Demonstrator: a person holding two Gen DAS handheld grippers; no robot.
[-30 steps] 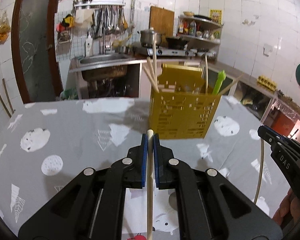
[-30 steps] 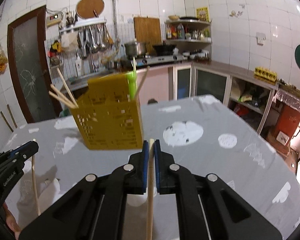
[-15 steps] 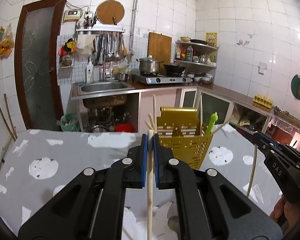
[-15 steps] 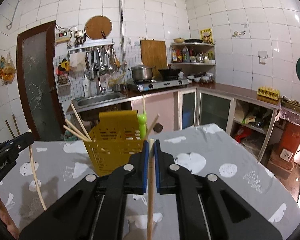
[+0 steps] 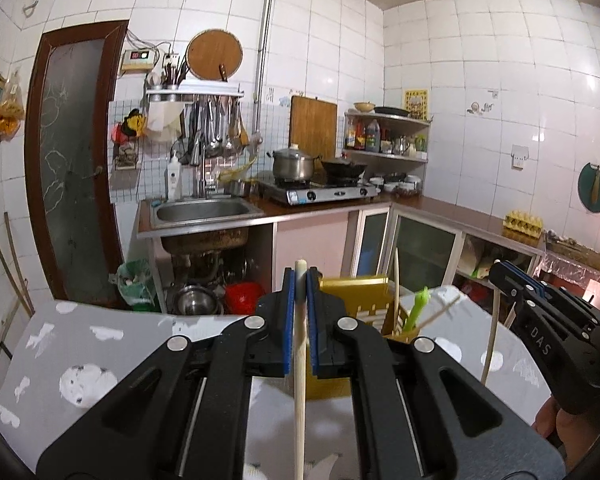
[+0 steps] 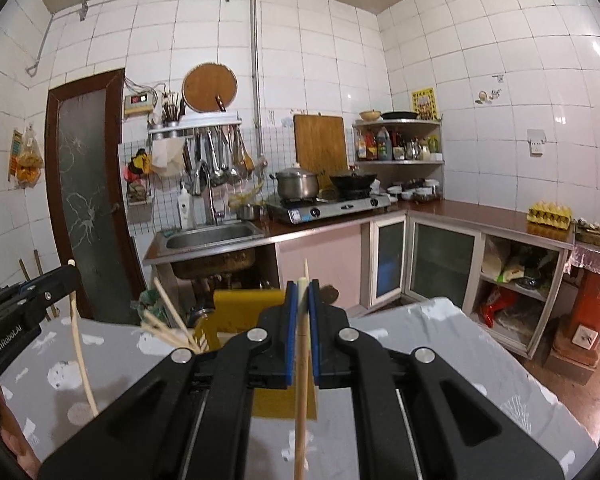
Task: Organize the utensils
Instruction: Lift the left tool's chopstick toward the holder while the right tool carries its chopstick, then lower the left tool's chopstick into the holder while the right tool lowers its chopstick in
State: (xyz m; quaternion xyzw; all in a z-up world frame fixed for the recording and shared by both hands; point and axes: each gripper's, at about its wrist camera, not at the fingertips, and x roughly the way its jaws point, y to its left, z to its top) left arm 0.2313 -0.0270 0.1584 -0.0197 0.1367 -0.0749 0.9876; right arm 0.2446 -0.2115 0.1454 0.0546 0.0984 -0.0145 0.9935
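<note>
My left gripper (image 5: 300, 278) is shut on a pale wooden chopstick (image 5: 299, 380) that hangs straight down between its blue pads. My right gripper (image 6: 302, 288) is shut on a second chopstick (image 6: 301, 400), also hanging down. Both are raised above the table, and each shows at the edge of the other's view: right gripper (image 5: 500, 270), left gripper (image 6: 70, 272). The yellow perforated utensil basket (image 5: 356, 292) stands on the table ahead, partly hidden behind the fingers. It holds several chopsticks (image 6: 168, 320) and a green utensil (image 5: 418, 308).
The table carries a grey cloth (image 5: 80, 344) with white patterns. Behind it are a steel sink (image 5: 202, 212), a gas stove with a pot (image 5: 296, 164), hanging utensils, corner shelves and a brown door (image 5: 72, 176). A person's hand (image 5: 560, 428) shows at lower right.
Both grippers have risen with their chopsticks and tipped up. The basket has dropped low in both views and much more of the kitchen wall shows.
</note>
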